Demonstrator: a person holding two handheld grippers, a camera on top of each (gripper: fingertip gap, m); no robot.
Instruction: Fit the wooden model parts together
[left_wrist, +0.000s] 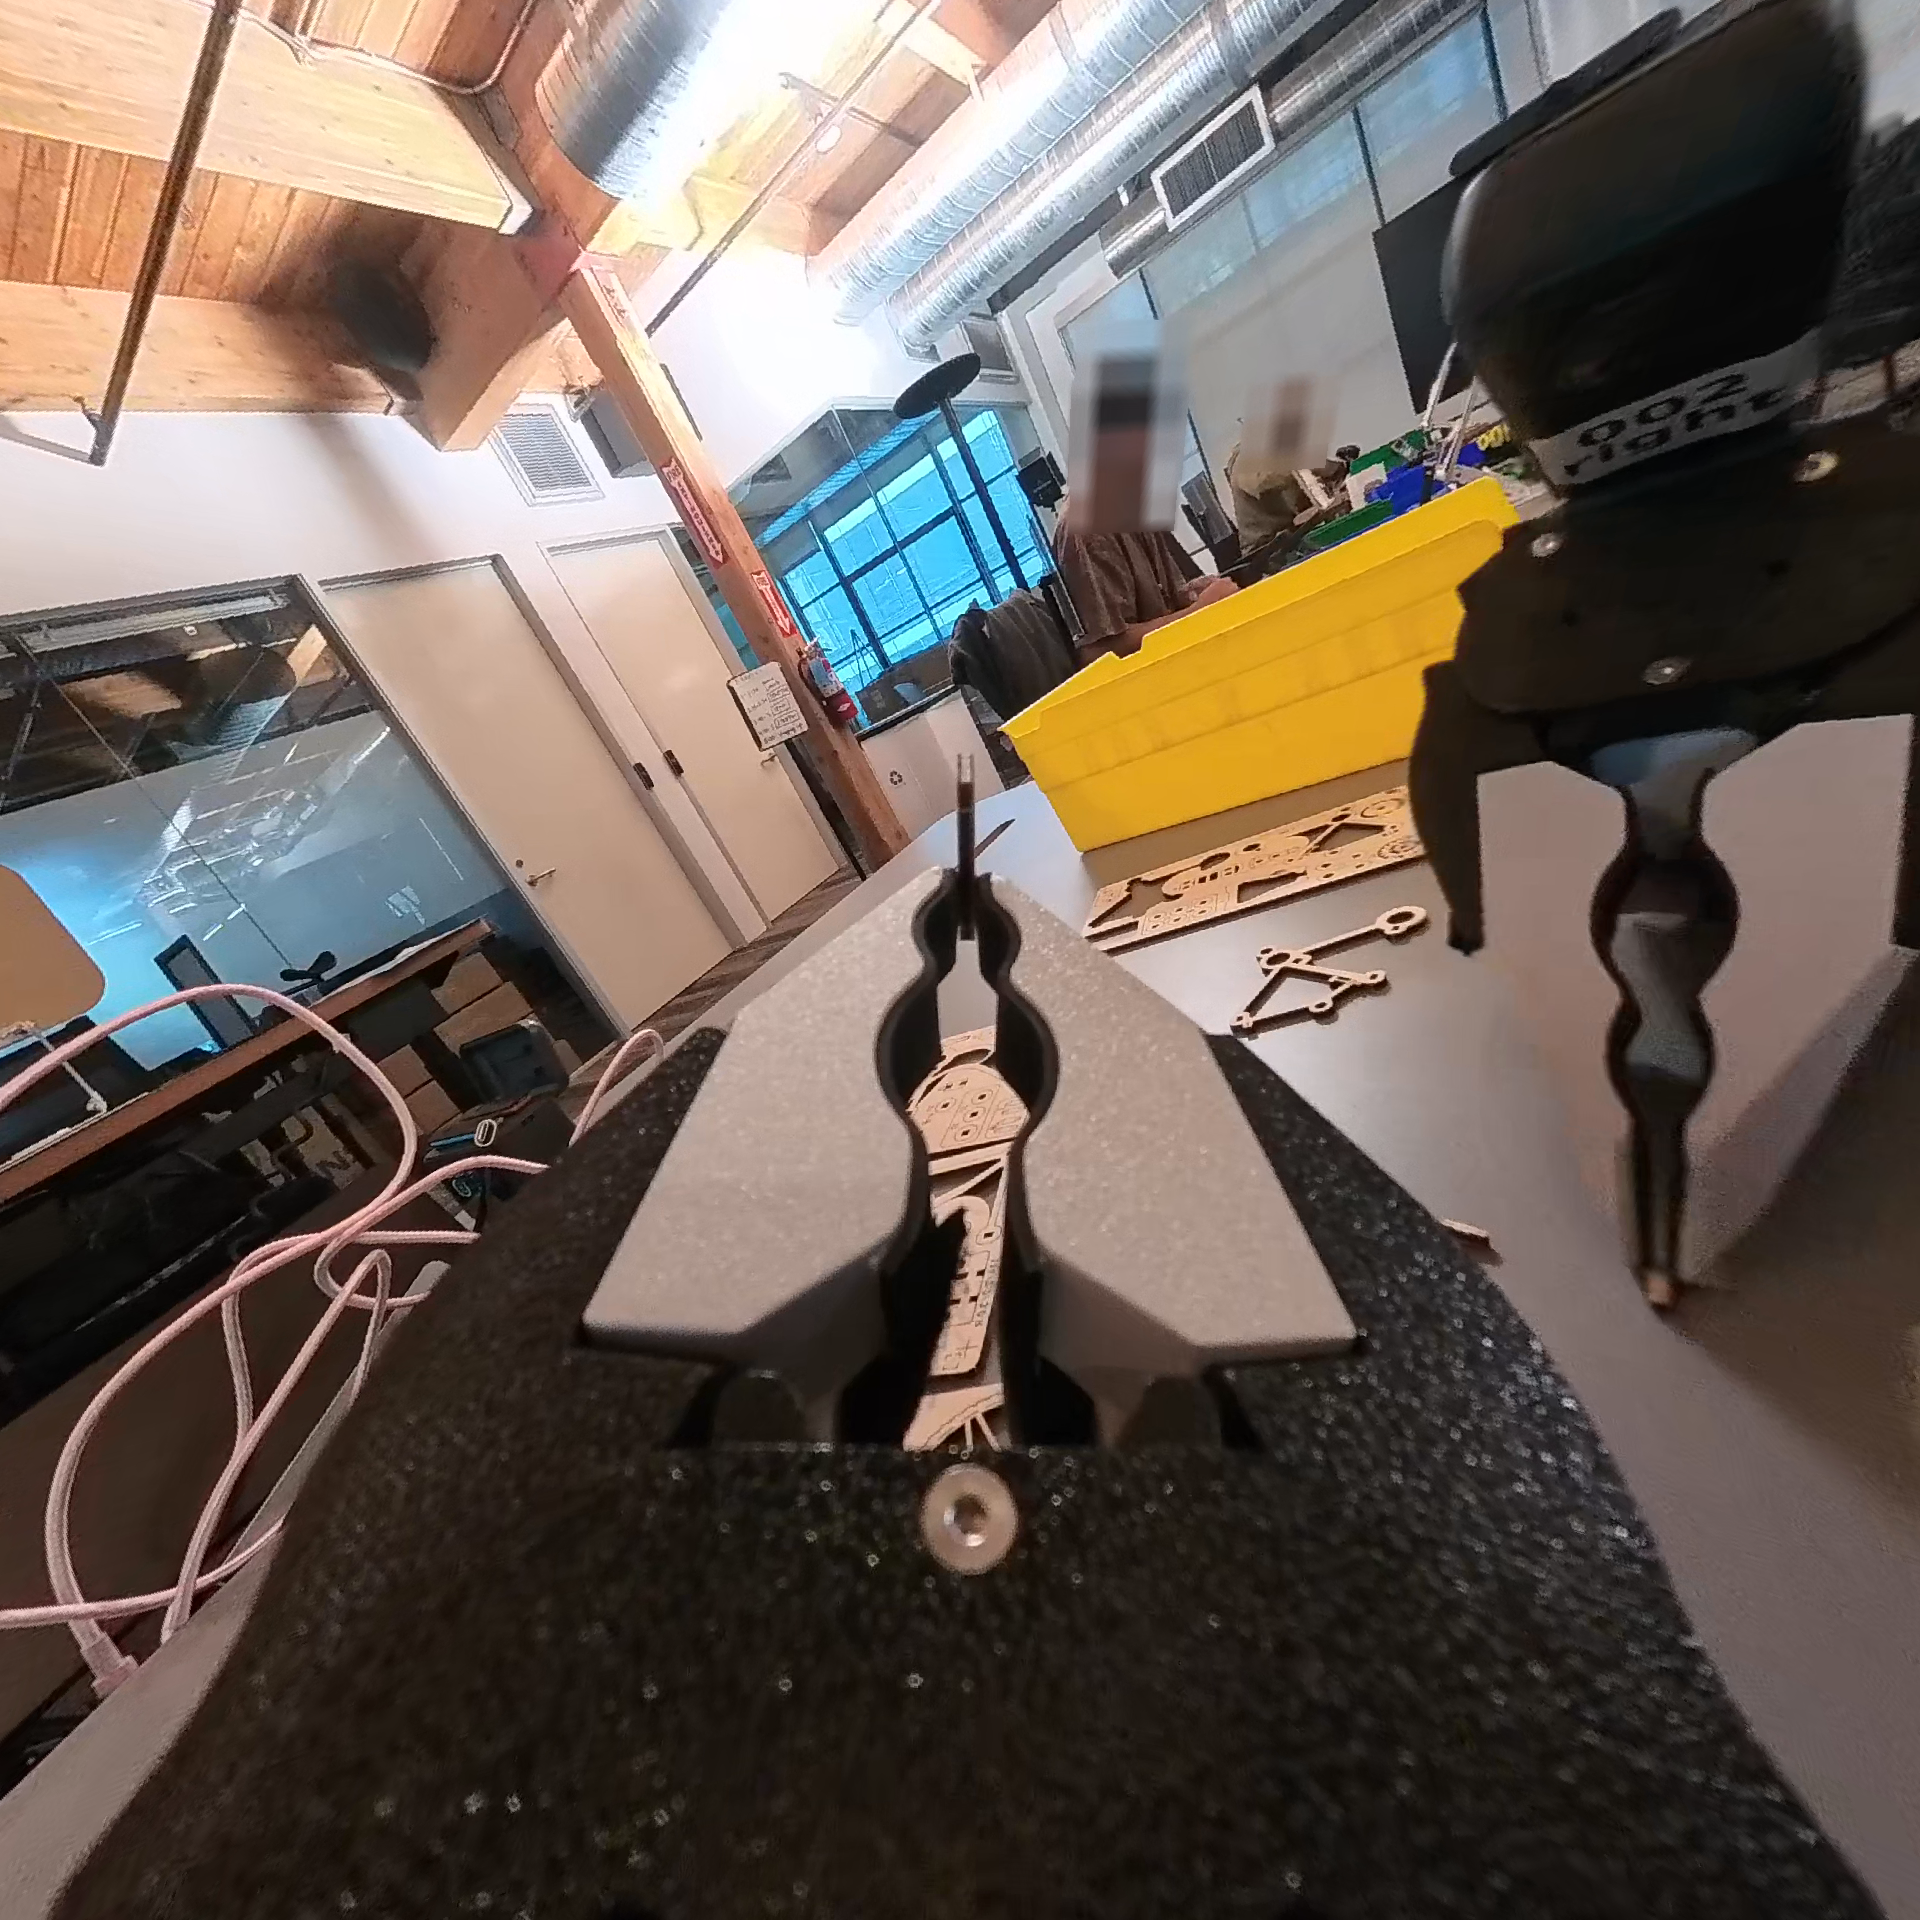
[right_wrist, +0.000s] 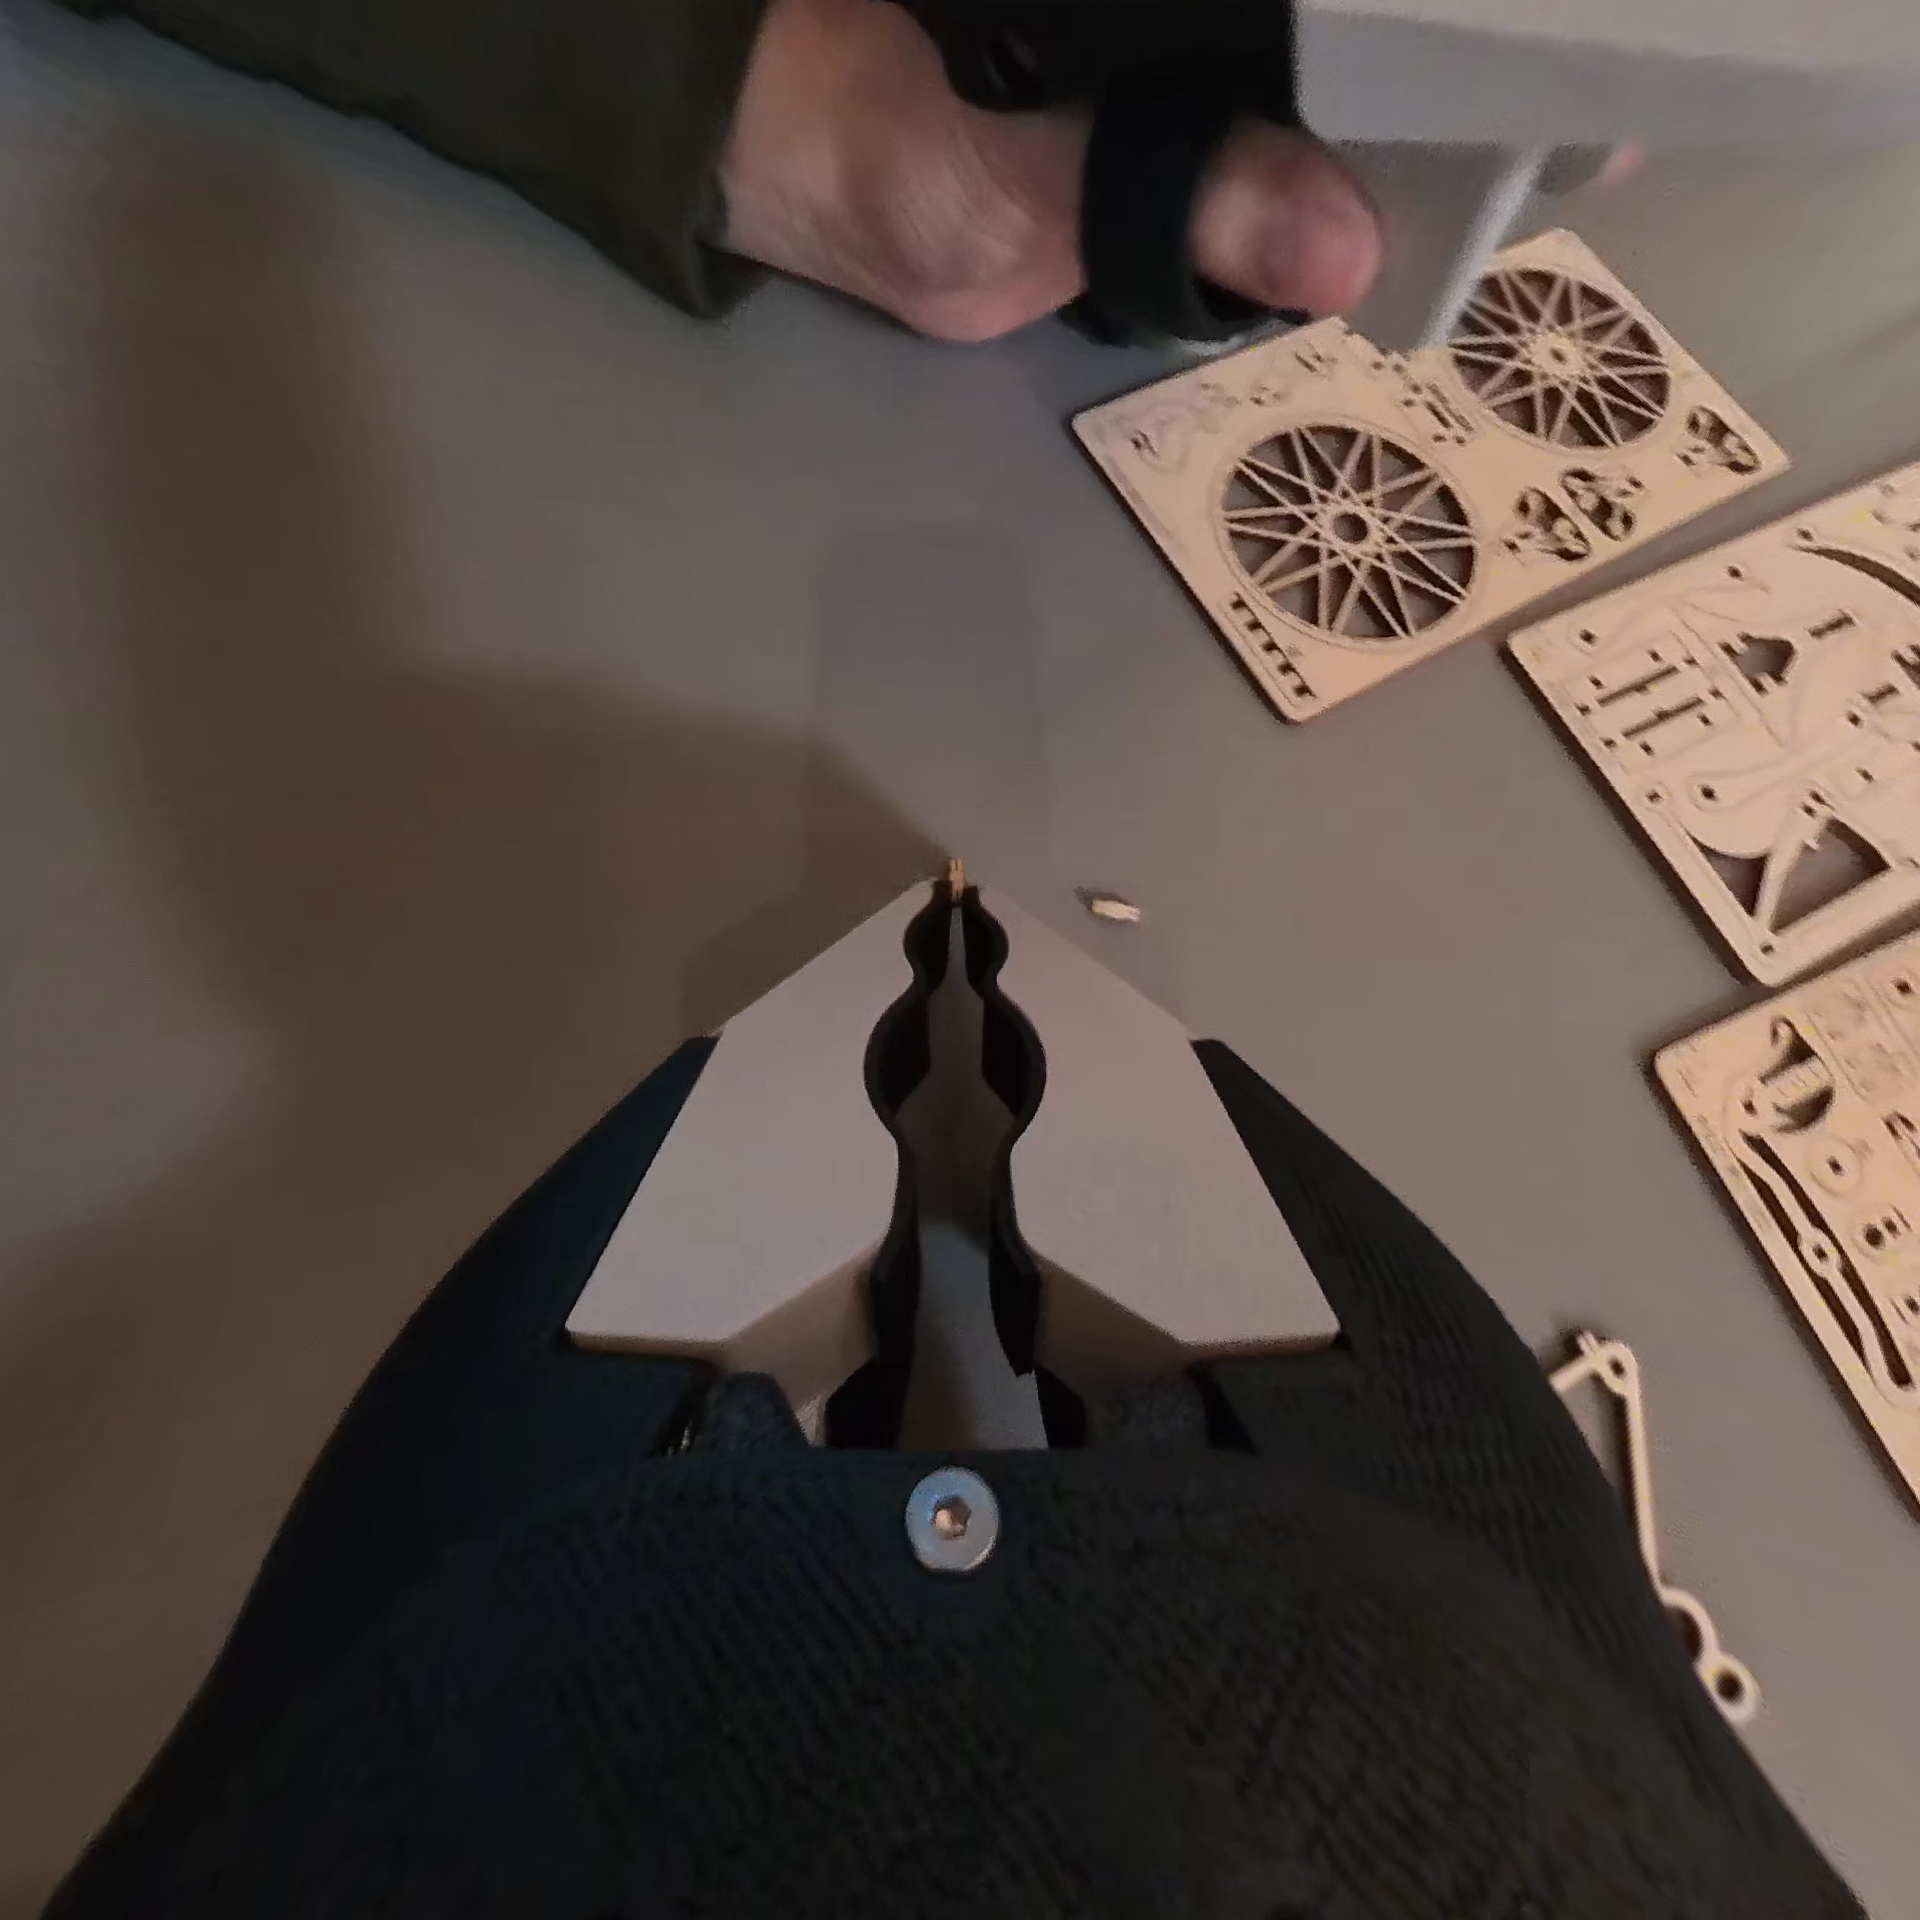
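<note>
My left gripper (left_wrist: 966, 909) is shut on a thin flat wooden part (left_wrist: 966, 821), seen edge-on and sticking up past the fingertips, above the grey table (left_wrist: 1299, 1143). A wooden parts sheet (left_wrist: 966, 1122) shows through the gap between its fingers. My right gripper (right_wrist: 953, 896) is shut on a tiny wooden peg (right_wrist: 953, 871) and points down at the table. It also shows in the left wrist view (left_wrist: 1659, 1283), its tip close to or on the table; I cannot tell which. A second tiny peg (right_wrist: 1110, 906) lies just right of its tip.
Three laser-cut wooden sheets lie to the right: one with two spoked wheels (right_wrist: 1403, 499), two with other parts (right_wrist: 1766, 769) (right_wrist: 1818, 1195). A loose triangular frame piece (left_wrist: 1320, 971) and a yellow bin (left_wrist: 1247, 707) lie farther off. A gloved hand (right_wrist: 935, 208) holds the left gripper. Pink cable (left_wrist: 260, 1195) hangs left. The tips of one gripper are about 15 cm away from the tips of the other.
</note>
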